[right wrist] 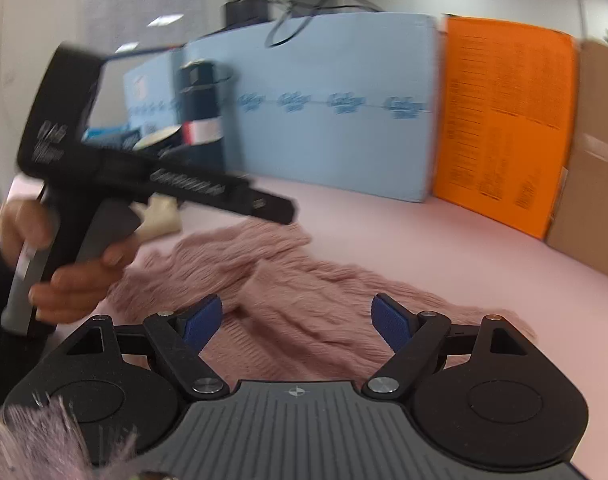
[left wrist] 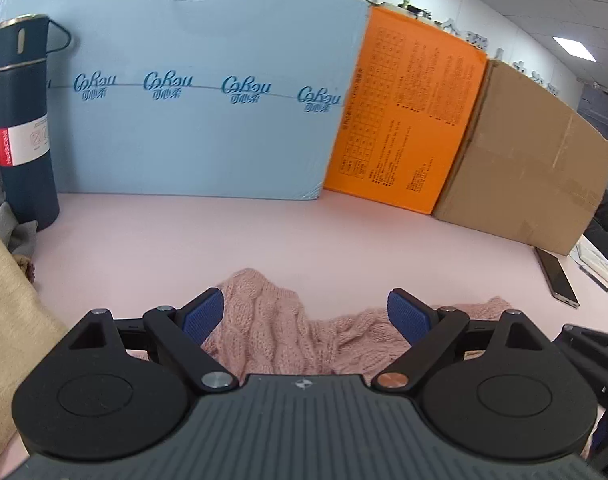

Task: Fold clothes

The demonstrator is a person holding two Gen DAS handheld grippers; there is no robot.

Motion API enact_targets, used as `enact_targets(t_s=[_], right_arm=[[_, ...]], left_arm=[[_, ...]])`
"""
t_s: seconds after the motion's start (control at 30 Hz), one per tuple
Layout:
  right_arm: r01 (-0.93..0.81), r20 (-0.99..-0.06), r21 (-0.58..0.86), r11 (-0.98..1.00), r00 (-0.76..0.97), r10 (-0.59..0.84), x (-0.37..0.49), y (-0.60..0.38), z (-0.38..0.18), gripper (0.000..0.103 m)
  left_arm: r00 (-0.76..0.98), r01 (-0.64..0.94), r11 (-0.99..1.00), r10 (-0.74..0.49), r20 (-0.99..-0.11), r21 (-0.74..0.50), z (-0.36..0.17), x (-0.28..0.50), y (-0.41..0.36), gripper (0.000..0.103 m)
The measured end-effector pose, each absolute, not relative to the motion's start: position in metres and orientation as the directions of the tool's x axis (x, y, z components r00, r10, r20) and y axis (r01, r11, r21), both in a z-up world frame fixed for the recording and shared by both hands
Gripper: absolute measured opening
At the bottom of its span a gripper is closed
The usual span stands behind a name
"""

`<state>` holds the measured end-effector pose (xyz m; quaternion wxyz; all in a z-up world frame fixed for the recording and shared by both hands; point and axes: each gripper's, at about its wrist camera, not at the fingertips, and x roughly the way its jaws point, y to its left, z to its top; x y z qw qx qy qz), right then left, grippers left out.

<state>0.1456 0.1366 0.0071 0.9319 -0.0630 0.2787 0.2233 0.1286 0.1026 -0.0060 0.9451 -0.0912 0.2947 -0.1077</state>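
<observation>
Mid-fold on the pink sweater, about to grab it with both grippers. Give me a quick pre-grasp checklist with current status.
1. Left gripper open: ok, blue pads spread wide with nothing between them.
2. Right gripper open: ok, jaws apart and empty.
3. Pink sweater in front of both grippers: ok, it lies rumpled on the pink table.
4. Sweater laid flat: not ok, bunched with folds.
5. Nearby clutter: not ok, dark bottle and beige cloth sit at the left.
6. Right wrist view sharp: not ok, motion blur; left hand with its gripper crosses the view.
</observation>
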Motion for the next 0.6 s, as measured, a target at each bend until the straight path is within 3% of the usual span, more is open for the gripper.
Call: enact_targets(t_s=[0.1, 0.13, 0.17, 0.23, 0.33, 0.5, 0.6], right_arm=[[-0.475, -0.565, -0.110, 0.873, 0.752, 0.339, 0.154, 0.164, -0.008, 0.079], [-0.468, -0.574, -0.117, 0.876, 0.752, 0.325, 0.159, 0.167, -0.013, 0.069], [-0.457, -0.587, -0.094, 0.885, 0.743, 0.321, 0.166, 0.166, -0.017, 0.045], [-0.419, -0.607, -0.021, 0.908, 0.727, 0.322, 0.177, 0.156, -0.023, 0.012], [-0.353, -0.571, 0.035, 0.935, 0.761, 0.308, 0.179, 0.134, -0.019, 0.011], [-0.201, -0.402, 0.024, 0.979, 0.895, 0.193, 0.170, 0.110, 0.013, 0.010], [-0.212, -0.459, -0.013, 0.977, 0.869, 0.183, 0.181, 0.126, 0.007, 0.010]], left_arm=[[0.791, 0.126, 0.953, -0.264, -0.552, -0.276, -0.010, 0.134, 0.111, 0.088], [0.787, 0.122, 0.952, -0.265, -0.558, -0.280, -0.011, 0.136, 0.112, 0.088], [0.783, 0.116, 0.953, -0.260, -0.565, -0.279, -0.012, 0.137, 0.112, 0.088], [0.783, 0.102, 0.959, -0.242, -0.572, -0.266, -0.012, 0.138, 0.112, 0.088], [0.792, 0.085, 0.960, -0.227, -0.567, -0.267, -0.011, 0.136, 0.113, 0.088], [0.817, 0.036, 0.952, -0.204, -0.539, -0.305, -0.005, 0.132, 0.122, 0.088], [0.825, 0.033, 0.939, -0.219, -0.522, -0.343, -0.003, 0.131, 0.129, 0.088]])
